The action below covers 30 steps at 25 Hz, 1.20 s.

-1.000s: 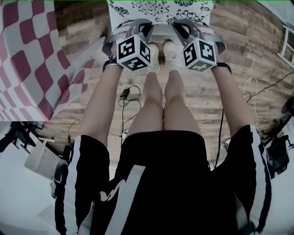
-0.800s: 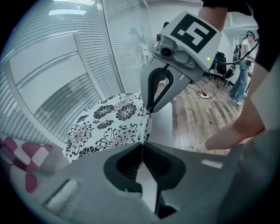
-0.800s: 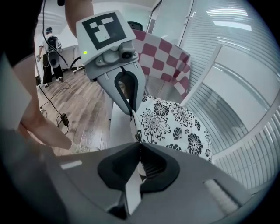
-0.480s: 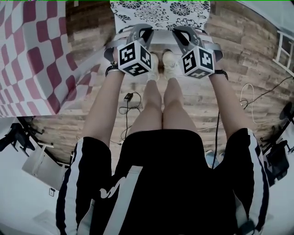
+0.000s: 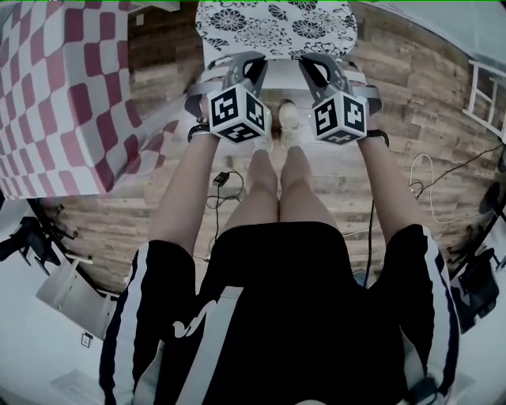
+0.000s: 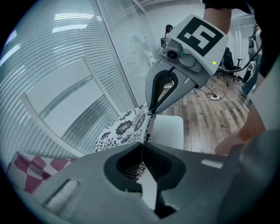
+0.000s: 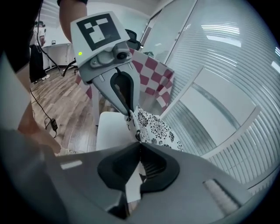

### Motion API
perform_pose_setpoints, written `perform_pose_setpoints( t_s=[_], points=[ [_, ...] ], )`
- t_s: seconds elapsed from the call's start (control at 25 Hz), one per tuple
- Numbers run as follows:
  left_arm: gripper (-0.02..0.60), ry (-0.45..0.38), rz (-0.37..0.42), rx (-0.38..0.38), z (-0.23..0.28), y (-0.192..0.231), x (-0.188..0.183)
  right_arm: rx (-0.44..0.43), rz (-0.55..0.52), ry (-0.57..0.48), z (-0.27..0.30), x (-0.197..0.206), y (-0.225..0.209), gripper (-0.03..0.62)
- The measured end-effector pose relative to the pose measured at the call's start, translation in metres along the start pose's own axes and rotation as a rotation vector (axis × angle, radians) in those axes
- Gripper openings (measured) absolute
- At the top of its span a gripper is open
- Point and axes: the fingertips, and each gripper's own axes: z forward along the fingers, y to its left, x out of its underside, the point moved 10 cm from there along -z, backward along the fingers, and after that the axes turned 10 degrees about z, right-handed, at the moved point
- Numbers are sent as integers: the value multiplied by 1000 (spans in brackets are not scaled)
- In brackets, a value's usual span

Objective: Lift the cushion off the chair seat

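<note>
The left claw (image 6: 142, 148) and right claw (image 7: 140, 146) are each clamped on the flowered cushion's (image 5: 277, 24) near edge. The white chair seat (image 6: 169, 130) lies beyond them.

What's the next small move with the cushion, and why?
Probably raise both hands a little higher, together. The left hand-held gripper and right hand-held gripper are each shut on the near edge of the cushion, and bare chair seat shows beneath, but I can't tell whether the far edge is clear.
</note>
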Motion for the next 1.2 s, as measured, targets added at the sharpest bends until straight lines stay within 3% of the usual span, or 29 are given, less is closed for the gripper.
perform_pose_setpoints(
  t_s=[1.2],
  points=[
    [14, -17, 36, -157, -84, 42, -58, 146, -16, -96, -85, -65, -27, 6]
  ],
)
